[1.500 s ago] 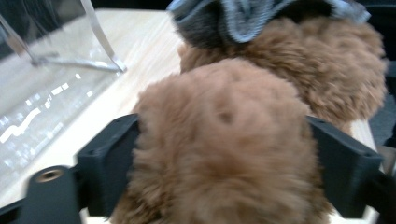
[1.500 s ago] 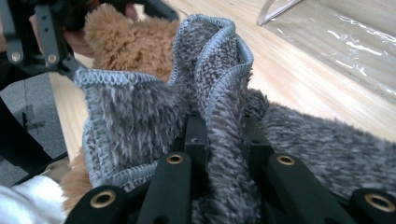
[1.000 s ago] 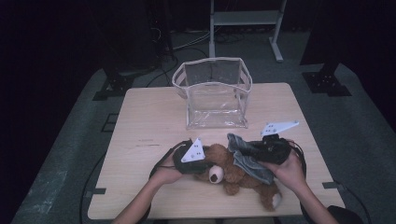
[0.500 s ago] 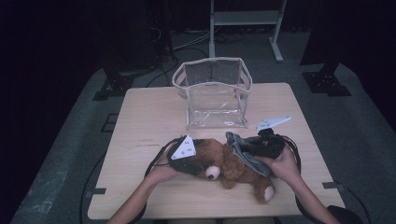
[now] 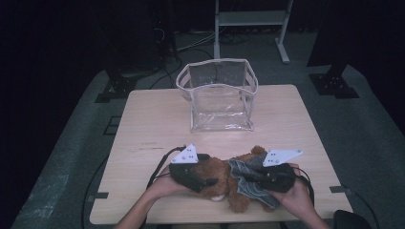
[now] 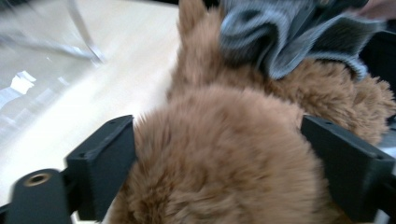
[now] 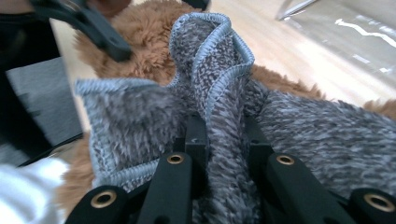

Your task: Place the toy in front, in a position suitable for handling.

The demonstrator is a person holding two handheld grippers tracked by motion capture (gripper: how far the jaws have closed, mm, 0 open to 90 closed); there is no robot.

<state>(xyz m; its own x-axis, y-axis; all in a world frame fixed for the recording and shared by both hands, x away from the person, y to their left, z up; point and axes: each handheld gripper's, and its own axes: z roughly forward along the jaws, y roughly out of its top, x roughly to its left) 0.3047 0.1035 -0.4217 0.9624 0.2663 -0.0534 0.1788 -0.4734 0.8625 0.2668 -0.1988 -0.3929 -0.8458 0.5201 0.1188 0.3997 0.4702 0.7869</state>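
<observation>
Worktop (image 5: 143,124): light wood, mostly bare. Clear plastic bag (image 5: 220,98) stands upright at the far middle, mouth open, well apart from the action.

Plush bear (image 5: 220,174) lies at the near edge, centre-right, between both hands. Brown, long pile, soft. I'd expect it to be light, squashy and floppy, with no slip risk; limbs will droop if it's lifted by one end. Best hold is probably the bulk of head or torso, not an ear or paw.

Grey knit garment (image 7: 299,130) is bunched over the bear's midsection. Stretchy ribbed edge, limp. It should stretch before it slides, so pull on a fold near the hem, not on a single thread line.

Left gripper (image 6: 219,163): fingers wide apart, straddling the bear's furry round end, pads (image 6: 109,163) pressed into the pile on both sides. Looks like a light clamp on the bear, though the fur hides how firm it is.

Right gripper (image 7: 224,140): fingers nearly closed, pinching a raised fold of the knit between them.

Obstructions: nothing on the worktop between the bear and the bag. The grippers sit close together, so the trailing cables (image 5: 160,164) by the left hand could snag. The bag walls are thin and would likely tip or collapse if bumped.
</observation>
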